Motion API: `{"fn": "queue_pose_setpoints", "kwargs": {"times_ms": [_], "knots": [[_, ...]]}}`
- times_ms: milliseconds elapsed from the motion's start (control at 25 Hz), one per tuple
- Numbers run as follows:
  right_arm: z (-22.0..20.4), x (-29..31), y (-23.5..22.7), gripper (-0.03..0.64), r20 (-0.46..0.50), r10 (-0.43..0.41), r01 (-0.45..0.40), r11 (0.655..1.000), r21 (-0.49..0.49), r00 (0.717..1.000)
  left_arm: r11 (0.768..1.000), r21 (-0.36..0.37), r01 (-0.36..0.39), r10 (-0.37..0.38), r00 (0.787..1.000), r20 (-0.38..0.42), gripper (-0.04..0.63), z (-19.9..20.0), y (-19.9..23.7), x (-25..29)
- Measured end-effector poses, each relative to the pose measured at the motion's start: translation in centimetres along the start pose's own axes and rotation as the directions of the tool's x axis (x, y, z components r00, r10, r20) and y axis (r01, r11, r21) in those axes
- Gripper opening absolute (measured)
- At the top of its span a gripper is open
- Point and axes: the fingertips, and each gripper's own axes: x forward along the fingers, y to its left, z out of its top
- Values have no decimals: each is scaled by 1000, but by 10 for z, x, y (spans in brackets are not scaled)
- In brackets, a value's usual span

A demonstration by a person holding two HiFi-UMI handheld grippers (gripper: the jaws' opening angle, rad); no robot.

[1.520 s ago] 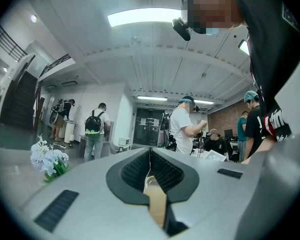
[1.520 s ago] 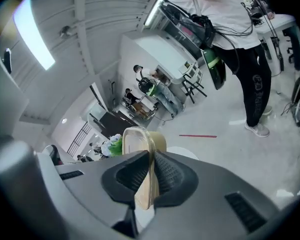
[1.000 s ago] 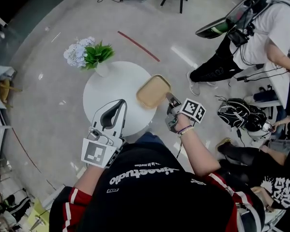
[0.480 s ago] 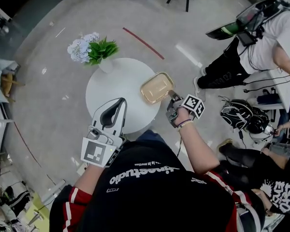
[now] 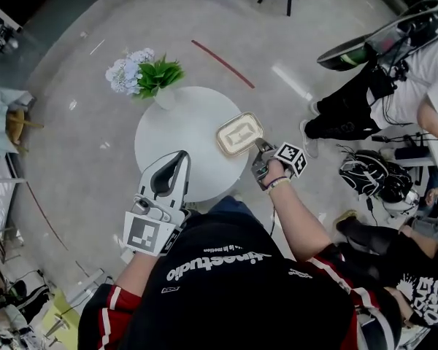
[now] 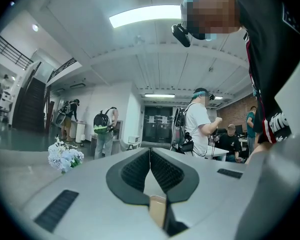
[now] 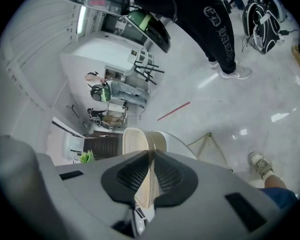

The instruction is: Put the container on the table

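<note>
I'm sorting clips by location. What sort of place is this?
Probably an open office or studio hall, perhaps used for recording sessions: a wide polished floor, a staircase along one side, a long ceiling strip light, and a person wearing a backpack.

I see right tongs (image 5: 258,148) lower now, wrist rolled. In them, container (image 5: 239,133) sinks toward worktop (image 5: 171,137) and looks smaller from head view. Earlier it shows flat tan face, tilted; now its mouth faces up at me, rim and pale inner floor visible. Bystander in white top (image 5: 423,71) shifts farther toward right frame edge.
</note>
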Motion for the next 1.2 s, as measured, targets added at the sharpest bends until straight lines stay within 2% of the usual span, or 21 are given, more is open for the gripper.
{"fn": "queue_pose_setpoints", "kwargs": {"times_ms": [240,400,1200], "knots": [[-2,13,-14,51,-2,-28,28,999,40,1000,1000,-13,-20,20,1000,2,23,2,4,2],[-4,21,-21,51,-5,-39,39,998,58,999,1000,5,-20,20,1000,-19,23,-4,6,-1],[-13,45,-50,51,5,-99,98,987,127,995,996,52,-77,79,996,-30,23,1,12,-19]]}}
